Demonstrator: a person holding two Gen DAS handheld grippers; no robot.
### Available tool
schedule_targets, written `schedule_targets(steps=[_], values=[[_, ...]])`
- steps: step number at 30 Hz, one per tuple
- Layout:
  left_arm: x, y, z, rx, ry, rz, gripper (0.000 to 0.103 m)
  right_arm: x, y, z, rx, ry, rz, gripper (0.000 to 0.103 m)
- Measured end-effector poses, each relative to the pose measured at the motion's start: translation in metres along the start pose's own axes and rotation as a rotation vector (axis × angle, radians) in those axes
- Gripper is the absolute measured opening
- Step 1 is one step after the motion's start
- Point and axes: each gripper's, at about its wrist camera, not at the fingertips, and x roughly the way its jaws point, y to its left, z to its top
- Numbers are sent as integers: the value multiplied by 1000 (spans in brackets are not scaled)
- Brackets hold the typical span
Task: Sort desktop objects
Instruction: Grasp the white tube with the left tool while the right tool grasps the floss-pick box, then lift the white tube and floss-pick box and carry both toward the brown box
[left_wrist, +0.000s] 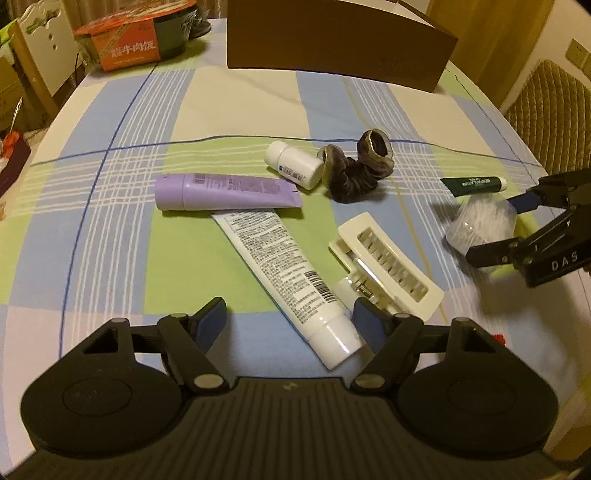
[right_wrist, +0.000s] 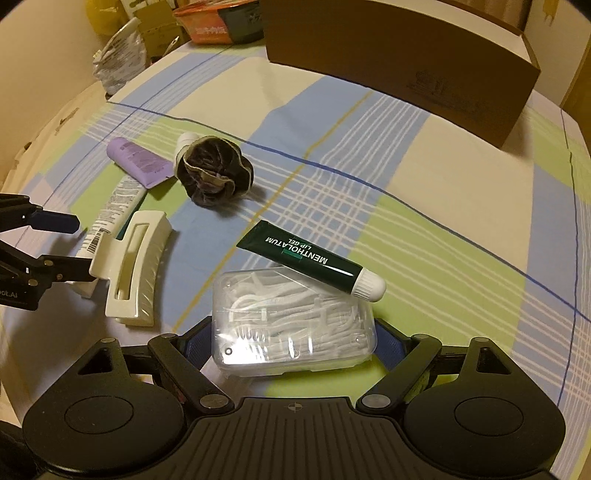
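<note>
My right gripper (right_wrist: 291, 339) is shut on a clear box of floss picks (right_wrist: 291, 314), one finger on each short side. A dark green lip gel tube (right_wrist: 310, 260) leans on the box's far edge. My left gripper (left_wrist: 290, 317) is open low over the cloth, straddling the cap end of a white tube (left_wrist: 280, 273). A cream hair claw clip (left_wrist: 388, 258) lies just right of that tube. Further out lie a purple tube (left_wrist: 225, 192), a small white bottle (left_wrist: 293, 164) and a dark scrunchie (left_wrist: 358, 166). The right gripper (left_wrist: 496, 229) shows at the right edge of the left wrist view.
A brown cardboard box (left_wrist: 332, 40) stands at the far side of the checked tablecloth (left_wrist: 110, 240). An orange food package (left_wrist: 125, 48) sits at the far left corner, and a crumpled plastic bag (right_wrist: 118, 55) lies near it. A woven chair back (left_wrist: 546, 107) rises beyond the right edge.
</note>
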Motion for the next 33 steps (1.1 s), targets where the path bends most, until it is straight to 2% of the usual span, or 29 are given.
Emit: schedule_targets(steps=[4, 9, 14, 16, 20, 26, 33], values=[[-7, 6, -2, 9, -3, 26, 61, -2, 1, 0, 2, -7, -1, 86], [-7, 10, -6, 10, 13, 34, 59, -1, 6, 3, -1, -14, -3, 86], [-1, -1, -8, 58, 35, 32, 41, -1, 9, 4, -5, -13, -6, 86], [0, -4, -10, 77, 34, 38, 40, -1, 9, 4, -4, -13, -9, 86], [0, -6, -11, 95, 29, 49, 29, -1, 9, 4, -2, -12, -15, 86], [-6, 2, -14, 85, 21, 66, 24, -1, 11, 3, 5, -18, -27, 86], [-22, 6, -18, 82, -13, 58, 24, -6, 20, 7, -13, -37, -25, 86]])
